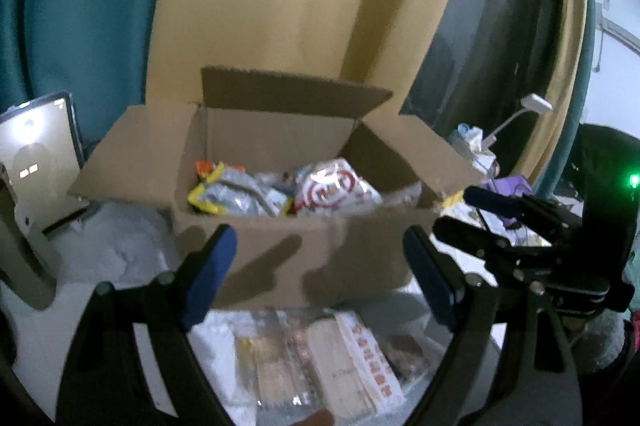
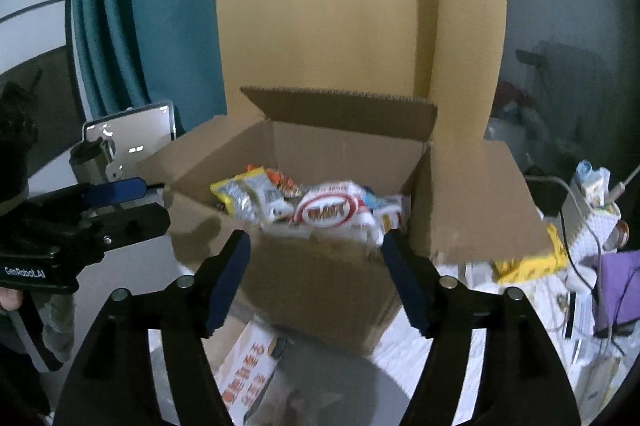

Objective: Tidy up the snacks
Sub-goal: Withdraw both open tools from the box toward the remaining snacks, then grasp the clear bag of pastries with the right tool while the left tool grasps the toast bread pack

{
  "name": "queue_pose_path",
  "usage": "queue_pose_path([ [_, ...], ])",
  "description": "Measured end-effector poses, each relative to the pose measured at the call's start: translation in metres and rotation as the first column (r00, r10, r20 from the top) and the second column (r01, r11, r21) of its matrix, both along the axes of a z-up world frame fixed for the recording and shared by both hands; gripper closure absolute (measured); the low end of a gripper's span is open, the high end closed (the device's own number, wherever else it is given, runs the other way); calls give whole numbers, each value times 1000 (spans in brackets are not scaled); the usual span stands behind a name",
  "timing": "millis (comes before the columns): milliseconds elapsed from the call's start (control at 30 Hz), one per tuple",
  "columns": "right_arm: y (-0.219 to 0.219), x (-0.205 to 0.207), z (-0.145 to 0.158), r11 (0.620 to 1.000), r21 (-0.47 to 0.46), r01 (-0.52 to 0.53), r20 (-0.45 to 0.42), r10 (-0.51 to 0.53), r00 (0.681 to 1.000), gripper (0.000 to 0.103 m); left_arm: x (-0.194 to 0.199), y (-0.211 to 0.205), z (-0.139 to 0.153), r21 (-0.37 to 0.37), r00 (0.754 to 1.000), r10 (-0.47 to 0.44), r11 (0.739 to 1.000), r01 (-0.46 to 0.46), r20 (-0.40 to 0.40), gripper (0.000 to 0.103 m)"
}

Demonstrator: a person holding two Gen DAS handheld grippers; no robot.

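An open cardboard box [image 1: 304,258] stands on the table with its flaps up; it also shows in the right wrist view [image 2: 320,278]. Inside lie several snack packets, among them a white one with a red ring [image 1: 336,190] [image 2: 328,212] and a yellow and silver one [image 1: 228,194] [image 2: 240,196]. My left gripper [image 1: 320,266] is open and empty in front of the box. My right gripper [image 2: 316,274] is open and empty in front of it too. A clear-wrapped white packet with red lettering [image 1: 352,366] [image 2: 244,370] lies on the table below the grippers.
A lit phone on a stand [image 1: 36,154] [image 2: 132,142] is left of the box. Clutter with a yellow packet [image 2: 528,262], a purple item [image 2: 620,278] and cables lies to the right. Yellow and teal curtains hang behind.
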State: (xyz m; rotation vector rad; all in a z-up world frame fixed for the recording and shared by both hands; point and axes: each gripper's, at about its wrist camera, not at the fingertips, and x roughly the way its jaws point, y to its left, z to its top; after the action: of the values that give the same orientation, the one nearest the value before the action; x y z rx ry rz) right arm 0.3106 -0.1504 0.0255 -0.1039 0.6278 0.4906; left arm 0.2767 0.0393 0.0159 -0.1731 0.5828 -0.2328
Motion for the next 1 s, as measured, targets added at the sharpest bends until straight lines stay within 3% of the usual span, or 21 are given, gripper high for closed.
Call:
queue_pose_path([
  [567, -18, -36, -61, 1000, 22, 9, -151, -5, 988, 25, -23, -15, -57, 41, 991, 25, 999, -20, -129, 17],
  [933, -3, -52, -118, 998, -31, -61, -285, 50, 957, 26, -25, -40, -87, 151, 978, 44, 988, -14, -202, 16],
  [967, -4, -52, -122, 997, -29, -65, -298, 53, 953, 31, -25, -45, -89, 164, 978, 41, 986, -7, -205, 16],
  [1000, -6, -52, -125, 997, -13, -75, -311, 67, 948, 44, -25, -51, -91, 175, 977, 35, 984, 3, -211, 16],
])
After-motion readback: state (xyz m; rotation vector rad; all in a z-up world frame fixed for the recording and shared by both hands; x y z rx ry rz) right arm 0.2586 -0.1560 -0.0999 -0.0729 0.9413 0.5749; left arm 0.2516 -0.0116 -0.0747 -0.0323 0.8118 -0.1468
